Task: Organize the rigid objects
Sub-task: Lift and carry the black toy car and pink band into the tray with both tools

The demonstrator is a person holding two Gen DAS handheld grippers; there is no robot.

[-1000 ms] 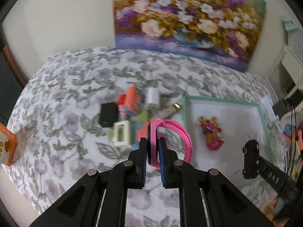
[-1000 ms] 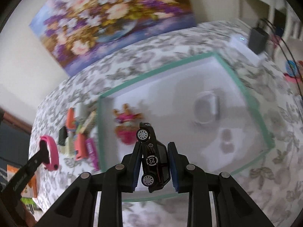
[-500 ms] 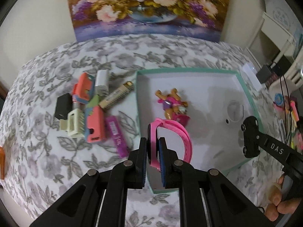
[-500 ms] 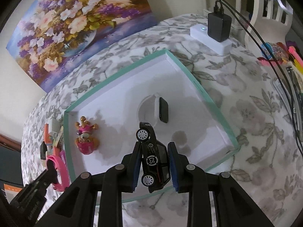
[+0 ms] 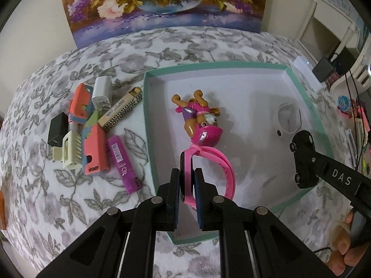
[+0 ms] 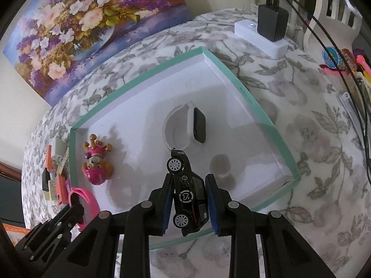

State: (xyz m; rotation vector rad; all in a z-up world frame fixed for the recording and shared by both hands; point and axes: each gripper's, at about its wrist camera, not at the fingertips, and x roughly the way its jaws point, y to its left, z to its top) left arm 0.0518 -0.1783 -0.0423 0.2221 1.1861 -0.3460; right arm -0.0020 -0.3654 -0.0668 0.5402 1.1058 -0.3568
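My left gripper [image 5: 187, 180] is shut on a pink watch [image 5: 208, 162], held over the near left part of a white tray with a green rim [image 5: 148, 139]. My right gripper [image 6: 189, 192] is shut on a black toy car [image 6: 187, 192], which hangs over the tray's [image 6: 231, 74] near side. In the left wrist view the toy car [image 5: 303, 159] shows at the right, above the tray's near right corner. In the tray lie a pink and brown toy dog figure [image 5: 199, 120] and a white smartwatch [image 6: 185, 127].
Left of the tray on the flowered cloth lies a heap of small things: a purple lighter [image 5: 123, 164], coral clips [image 5: 95, 148], a cream comb [image 5: 69, 153], a black block [image 5: 56, 132], a patterned box [image 5: 120, 111]. A white power strip with a black charger [image 6: 271, 25] sits beyond the tray.
Both grippers have come in over the tray and lower. The left one carried the pink watch from above the heap to the tray's near left part.
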